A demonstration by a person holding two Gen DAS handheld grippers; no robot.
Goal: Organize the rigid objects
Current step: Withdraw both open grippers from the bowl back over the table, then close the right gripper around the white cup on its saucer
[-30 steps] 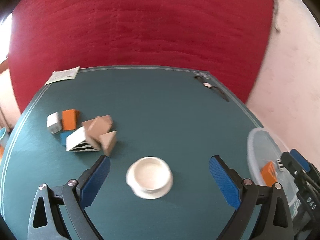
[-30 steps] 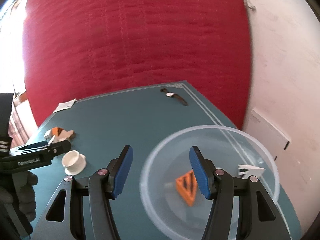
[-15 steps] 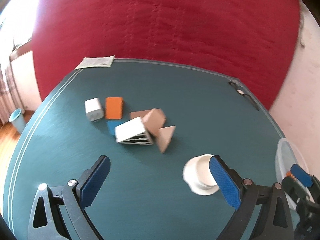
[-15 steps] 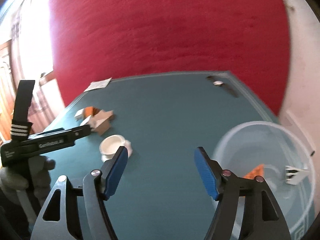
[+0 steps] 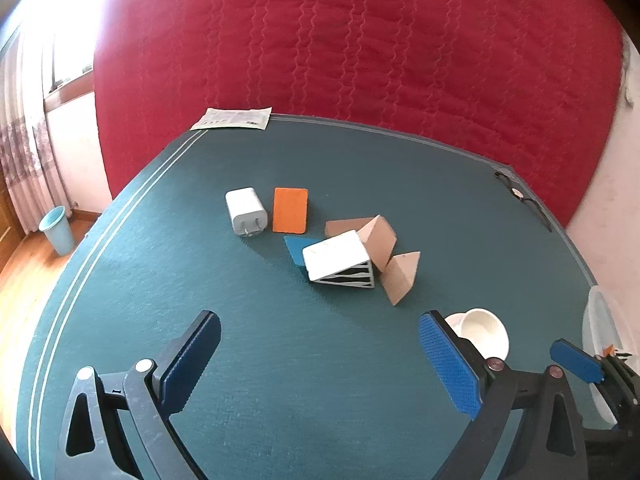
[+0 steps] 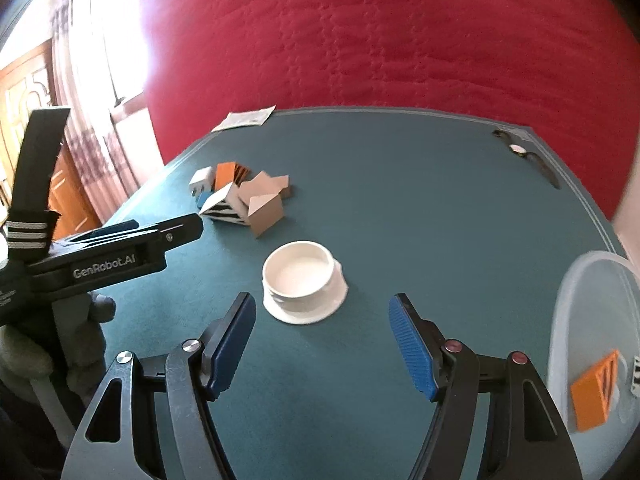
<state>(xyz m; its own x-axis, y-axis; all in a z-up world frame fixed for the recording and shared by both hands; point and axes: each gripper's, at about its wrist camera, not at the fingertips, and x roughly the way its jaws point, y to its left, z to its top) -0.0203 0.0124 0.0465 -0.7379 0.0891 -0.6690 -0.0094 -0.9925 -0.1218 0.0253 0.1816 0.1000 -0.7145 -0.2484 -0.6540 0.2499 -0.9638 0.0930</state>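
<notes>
Teal felt covers the table, which stands before a quilted red backdrop. Near its middle lies a loose cluster of blocks: a white wedge with black stripes leaning against two tan cardboard wedges, a blue piece partly under it, an orange block and a white charger plug just beside that. A white round dish sits apart from the cluster, nearer the right gripper, whose blue pads are spread wide and hold nothing. The left gripper hovers over bare felt, its pads also wide apart and empty. At the table's right edge, a clear plastic bowl contains an orange striped block. A wristwatch and a paper leaflet lie at the far edge.
</notes>
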